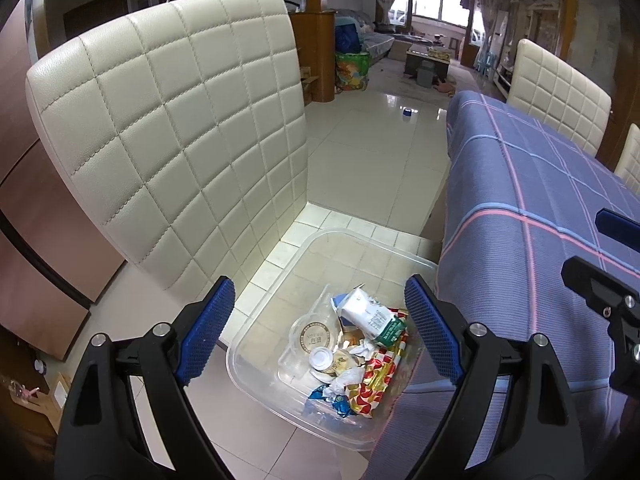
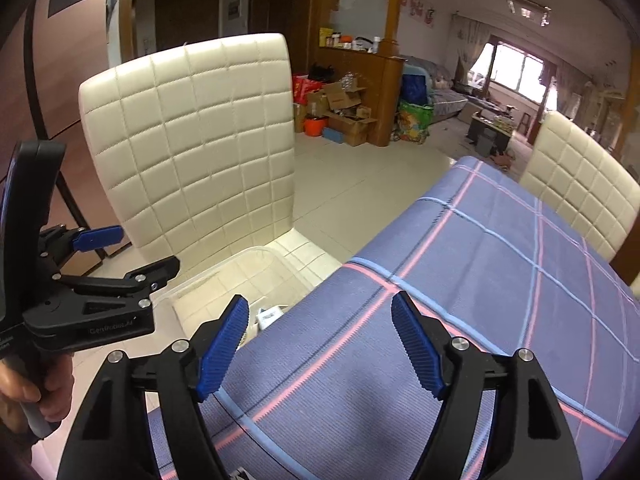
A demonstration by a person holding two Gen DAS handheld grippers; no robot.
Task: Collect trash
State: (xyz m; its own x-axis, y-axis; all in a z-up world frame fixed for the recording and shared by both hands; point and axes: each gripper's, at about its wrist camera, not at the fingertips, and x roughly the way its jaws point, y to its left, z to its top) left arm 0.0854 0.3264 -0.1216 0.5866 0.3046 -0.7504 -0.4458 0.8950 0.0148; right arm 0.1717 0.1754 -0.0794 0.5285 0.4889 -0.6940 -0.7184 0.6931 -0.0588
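A clear plastic bin (image 1: 256, 336) sits on the seat of a cream quilted chair (image 1: 176, 128). It holds a pile of trash (image 1: 352, 356): a white and green carton, a round plastic lid, crumpled paper and shiny wrappers. My left gripper (image 1: 320, 328) is open and empty, hovering above the bin. My right gripper (image 2: 320, 344) is open and empty above the corner of the table, which is covered by a purple plaid cloth (image 2: 500, 280). The bin's far rim (image 2: 240, 264) shows beside the table, with the left gripper (image 2: 132, 256) above it.
The table's edge (image 1: 500, 220) hangs right beside the bin. More cream chairs (image 2: 580, 196) stand at the table's far side. Tiled floor (image 1: 372, 152) stretches behind, with boxes and bags (image 2: 344, 112) by a wooden counter.
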